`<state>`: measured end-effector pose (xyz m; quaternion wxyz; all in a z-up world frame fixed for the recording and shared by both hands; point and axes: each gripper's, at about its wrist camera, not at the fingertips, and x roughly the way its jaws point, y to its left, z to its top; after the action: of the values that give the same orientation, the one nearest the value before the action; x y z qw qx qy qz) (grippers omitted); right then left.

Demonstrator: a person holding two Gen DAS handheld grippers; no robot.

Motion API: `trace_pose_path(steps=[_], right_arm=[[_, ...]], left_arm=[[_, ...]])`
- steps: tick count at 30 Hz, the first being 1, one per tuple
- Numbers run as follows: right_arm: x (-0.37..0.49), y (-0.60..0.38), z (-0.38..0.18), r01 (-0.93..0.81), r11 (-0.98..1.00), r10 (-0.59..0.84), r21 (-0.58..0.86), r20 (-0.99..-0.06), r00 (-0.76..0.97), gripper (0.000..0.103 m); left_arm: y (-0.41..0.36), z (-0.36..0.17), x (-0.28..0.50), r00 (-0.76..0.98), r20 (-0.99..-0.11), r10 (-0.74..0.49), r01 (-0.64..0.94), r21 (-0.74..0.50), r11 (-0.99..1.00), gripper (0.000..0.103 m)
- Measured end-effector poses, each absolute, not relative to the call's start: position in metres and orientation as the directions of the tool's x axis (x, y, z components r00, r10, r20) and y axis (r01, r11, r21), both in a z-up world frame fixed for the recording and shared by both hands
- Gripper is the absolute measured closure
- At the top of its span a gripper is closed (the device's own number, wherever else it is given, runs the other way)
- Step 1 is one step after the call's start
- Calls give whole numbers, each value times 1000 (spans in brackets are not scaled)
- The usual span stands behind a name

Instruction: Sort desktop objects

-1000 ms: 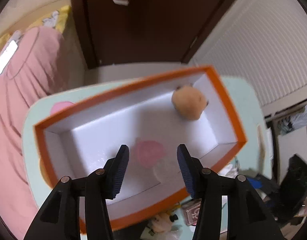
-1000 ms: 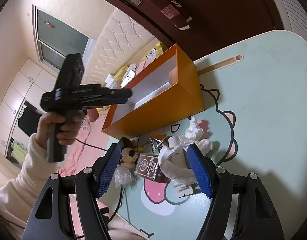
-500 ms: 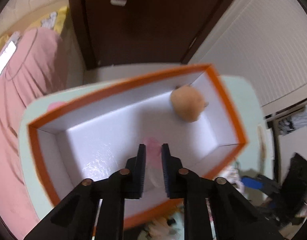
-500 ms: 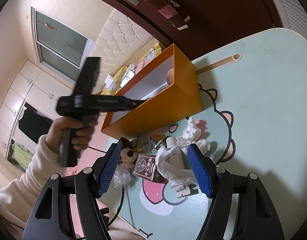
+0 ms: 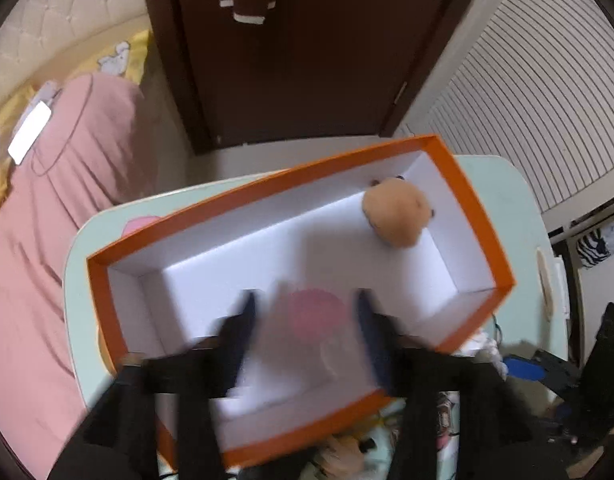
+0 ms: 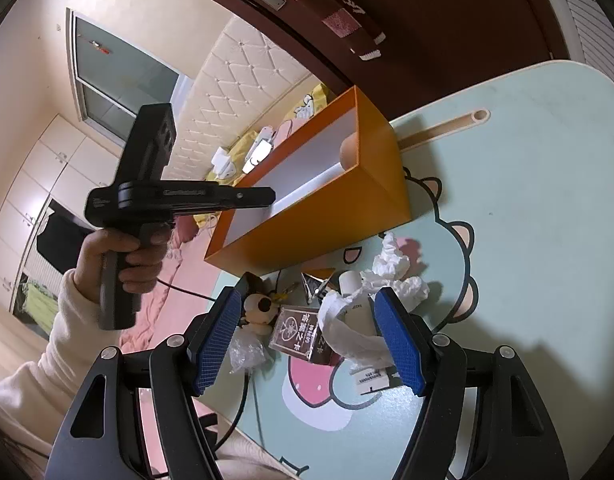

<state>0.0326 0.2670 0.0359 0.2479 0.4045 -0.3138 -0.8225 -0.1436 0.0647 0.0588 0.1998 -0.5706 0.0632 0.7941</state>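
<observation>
An orange box [image 5: 267,188] with a white inside stands on the pale green table [image 5: 503,184]. An orange plush ball [image 5: 397,216] lies in its far right corner, and a pink round thing [image 5: 315,312] lies on its floor. My left gripper [image 5: 305,300] hovers over the box, blurred, with its jaws opening and nothing pressed between them. In the right wrist view a hand [image 6: 119,256] holds the left gripper [image 6: 263,198] above the box [image 6: 327,220]. My right gripper [image 6: 309,296] stands open above a pile of clutter and touches none of it.
Below the right gripper lie a brown card box [image 6: 297,334], crumpled white tissue [image 6: 391,268], a white bottle [image 6: 357,312], a small plush toy [image 6: 259,304] and clear wrap [image 6: 245,354]. A beige tube [image 6: 447,126] lies beyond the box. A pink bed borders the table's left side.
The left gripper's jaws closed half a second ago and have spread apart again over the pink thing in the box. The right gripper has kept still.
</observation>
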Motion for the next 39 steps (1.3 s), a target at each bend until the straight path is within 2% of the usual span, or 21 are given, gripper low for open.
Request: trace_pose_path(steps=[4,5,6,9,11,18,22,29,32,36,38,39], right_arm=[[31,267,34,149,-676,-665,721,-510,-546,33],[31,267,34,149,-676,-664,722,-510,-546,33],[30,267,34,148,-675,-665,723,-510,-545,33],[30,268,33,144,-674,-666,725,-512,-543,33],[29,269,33,142,-674,-666,725,-513,-542,33],[30,269,33,142,-673,-664,725,-510,-547,33],[30,269,34,144,-674,-664,724,-508,-549,33],[32,267,37,154,-682,-658,715,-508,-555,33],[33,267,39,157,-688,-652,708,-510,-561,33],[33,265,41,163,-702,-642,693,-518,-565,33],[33,264,42,162,-709,-636,686,-523,-568,33],[32,264,43,162,-711,-634,684,-524,-568,33]], left_arm=[[68,43,-149,-216,-948,233,-387,-136,-912,50],[71,37,-149,-196,-959,207,-396,-115,-911,55],[74,30,-150,-176,-968,180,-407,-95,-909,75],[75,24,-152,-159,-972,173,-403,-96,-910,76],[73,30,-152,-176,-962,210,-404,-124,-906,84],[46,91,-135,-294,-895,337,-393,-208,-896,84],[36,119,-103,-290,-858,424,-432,-278,-858,84],[45,75,-28,-109,-876,469,-504,-358,-786,84],[42,50,-13,-79,-881,467,-487,-374,-789,84],[35,39,-2,-139,-887,441,-507,-319,-801,84],[30,41,4,-197,-870,452,-521,-298,-800,78],[27,43,7,-223,-859,460,-529,-289,-798,70]])
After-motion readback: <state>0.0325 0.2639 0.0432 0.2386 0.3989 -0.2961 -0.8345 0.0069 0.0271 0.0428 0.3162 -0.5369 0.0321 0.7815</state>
